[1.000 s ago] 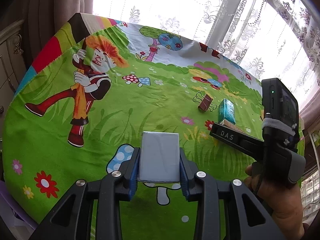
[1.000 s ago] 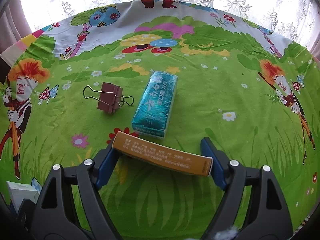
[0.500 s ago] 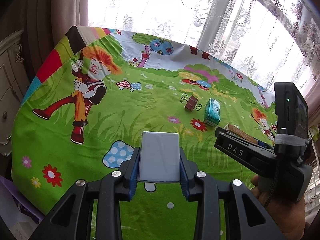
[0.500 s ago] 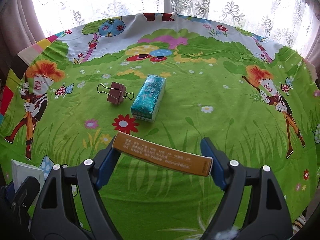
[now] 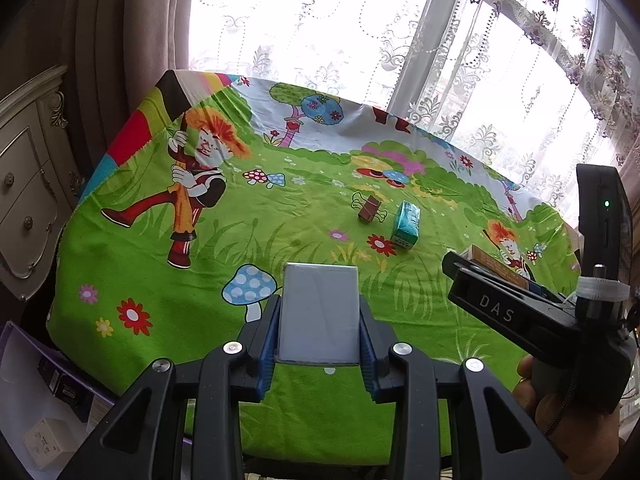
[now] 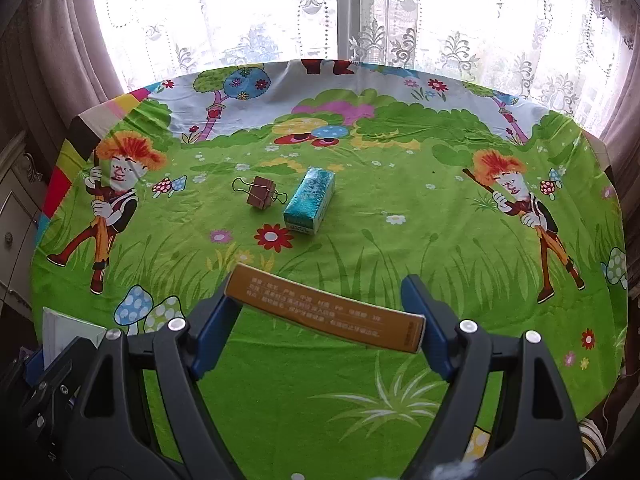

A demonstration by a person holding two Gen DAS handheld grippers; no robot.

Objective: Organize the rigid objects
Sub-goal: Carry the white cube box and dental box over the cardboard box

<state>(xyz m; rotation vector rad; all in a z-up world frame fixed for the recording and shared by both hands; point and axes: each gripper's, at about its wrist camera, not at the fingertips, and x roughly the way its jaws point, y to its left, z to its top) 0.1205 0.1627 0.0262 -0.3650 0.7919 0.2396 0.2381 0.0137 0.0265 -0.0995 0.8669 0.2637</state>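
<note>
Boxes fill both tools: the left gripper (image 5: 319, 330) is clamped on a pale grey box (image 5: 319, 312), and the right gripper (image 6: 326, 316) squeezes a long orange box (image 6: 324, 314) end to end between its blue pads, both held above the cartoon-print tablecloth (image 6: 400, 240). On the cloth lie a teal tissue pack (image 6: 309, 201) and, just beside it without touching, a brown binder clip (image 6: 261, 193).

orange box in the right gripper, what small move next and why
Probably carry the orange box clear of the tablecloth toward a drop spot. The right gripper clamps its ends, the left gripper holds a white box; the binder clip and teal pack remain.
</note>
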